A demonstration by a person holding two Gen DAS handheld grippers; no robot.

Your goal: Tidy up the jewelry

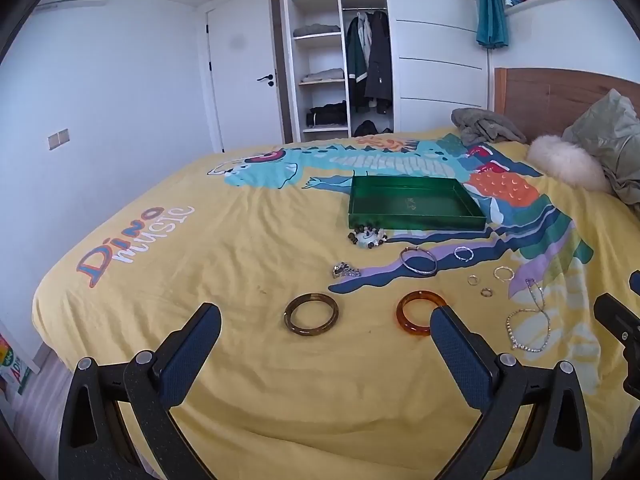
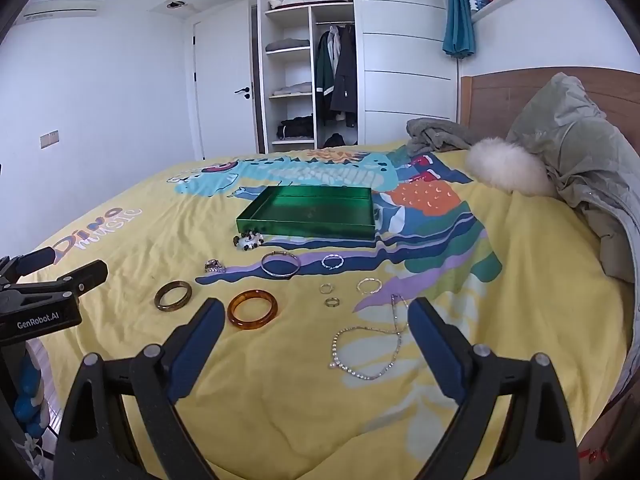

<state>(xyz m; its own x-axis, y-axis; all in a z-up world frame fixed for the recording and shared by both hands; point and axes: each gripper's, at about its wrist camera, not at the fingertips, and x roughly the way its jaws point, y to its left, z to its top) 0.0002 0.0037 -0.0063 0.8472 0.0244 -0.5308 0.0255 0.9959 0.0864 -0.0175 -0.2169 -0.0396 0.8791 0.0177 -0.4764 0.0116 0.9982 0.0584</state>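
Note:
An empty green tray (image 1: 416, 222) (image 2: 304, 229) lies on the yellow bedspread. In front of it lie a beaded bracelet (image 1: 367, 237) (image 2: 248, 240), a silver bangle (image 1: 419, 261) (image 2: 281, 265), a brown bangle (image 1: 311, 314) (image 2: 173, 295), an orange bangle (image 1: 416, 318) (image 2: 252, 309), several small rings (image 1: 503, 273) (image 2: 332, 301) and a crystal necklace (image 1: 528, 320) (image 2: 368, 344). My left gripper (image 1: 326, 316) is open above the bed, short of the two bangles. My right gripper (image 2: 316, 314) is open, short of the necklace and orange bangle.
A grey garment (image 1: 486, 126), a white fluffy cushion (image 2: 506, 170) and a green jacket (image 2: 580, 152) lie near the wooden headboard. A small silver clasp piece (image 1: 345, 270) (image 2: 215, 266) lies left of the silver bangle. The left gripper shows at the right wrist view's left edge (image 2: 44, 280).

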